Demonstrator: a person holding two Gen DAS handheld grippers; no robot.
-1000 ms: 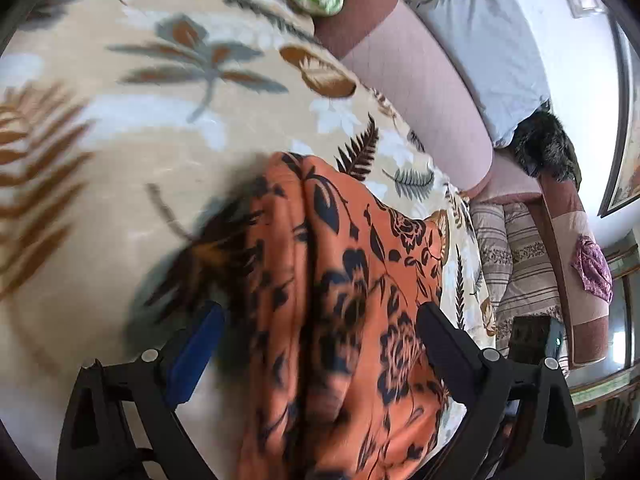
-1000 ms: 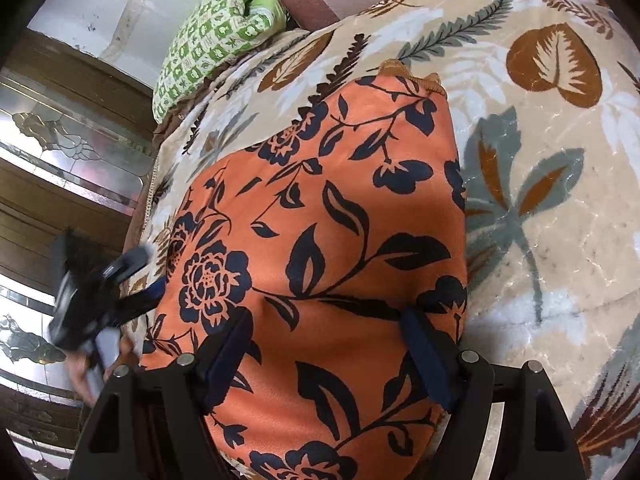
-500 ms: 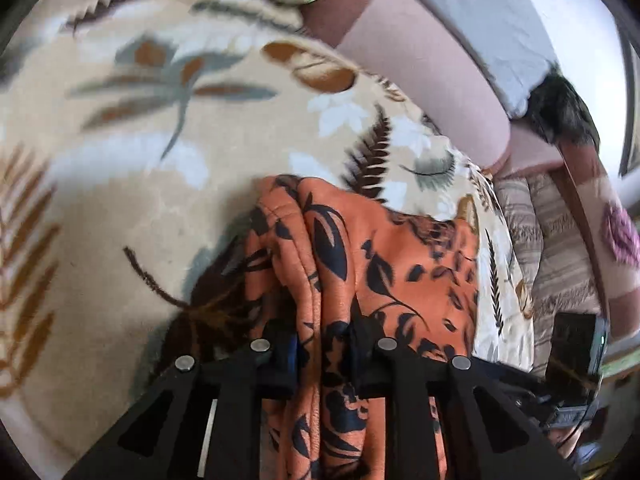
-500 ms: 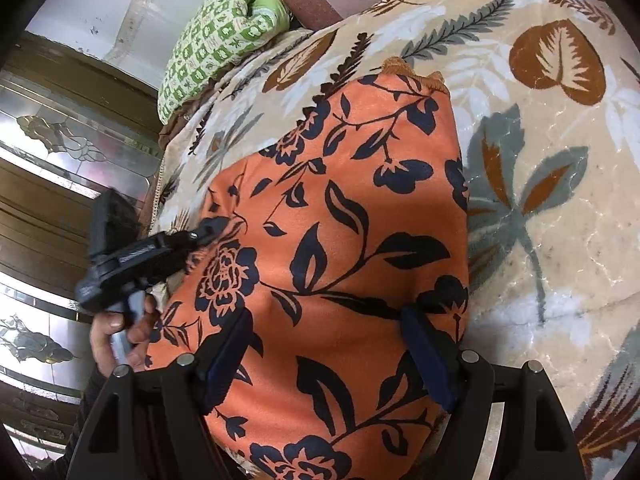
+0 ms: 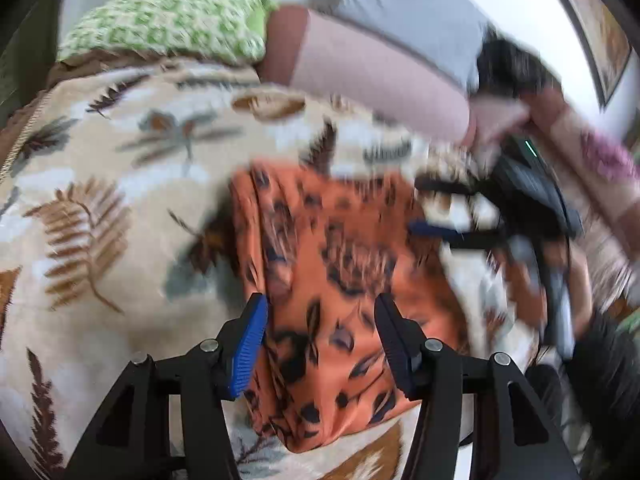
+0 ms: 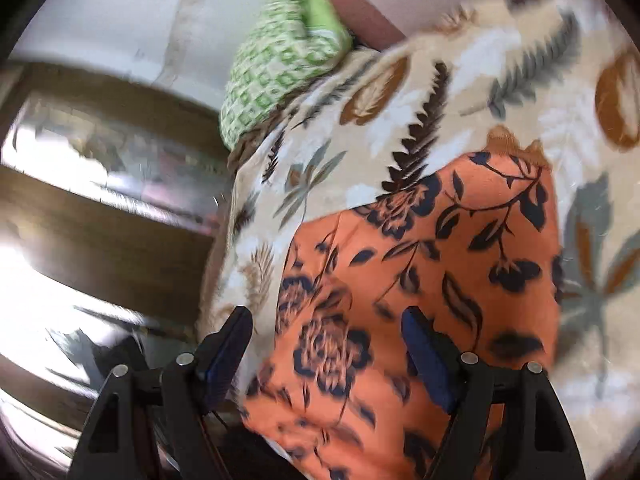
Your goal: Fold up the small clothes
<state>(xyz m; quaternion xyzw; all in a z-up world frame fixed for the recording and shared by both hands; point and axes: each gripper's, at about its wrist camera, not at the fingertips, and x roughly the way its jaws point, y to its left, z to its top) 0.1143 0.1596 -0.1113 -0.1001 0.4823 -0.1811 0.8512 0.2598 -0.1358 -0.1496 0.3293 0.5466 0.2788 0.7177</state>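
An orange cloth with a dark floral print [image 5: 340,248] lies folded on a leaf-patterned blanket [image 5: 100,200]. My left gripper [image 5: 320,320] hovers over its near end. Its jaws are opening, with the cloth between and below the blue pads, and neither pad presses on it. The left wrist view is blurred by motion. My right gripper [image 5: 424,208] shows there at the cloth's far right edge. In the right wrist view the cloth [image 6: 440,280] fills the lower right. My right gripper [image 6: 328,336] stands open above its left edge, one finger over the blanket [image 6: 400,100].
A green patterned pillow [image 5: 168,24] and a pink bolster [image 5: 380,72] lie along the far side, with a grey pillow [image 5: 408,12] behind. A wooden cabinet with glass panels [image 6: 100,200] stands past the bed's edge. A person's hand [image 5: 580,280] holds the right gripper.
My left gripper closed on the cloth's folded edge, then spread its jaws again and drew back upward. My right gripper slid left, so the cloth now sits further right in its view.
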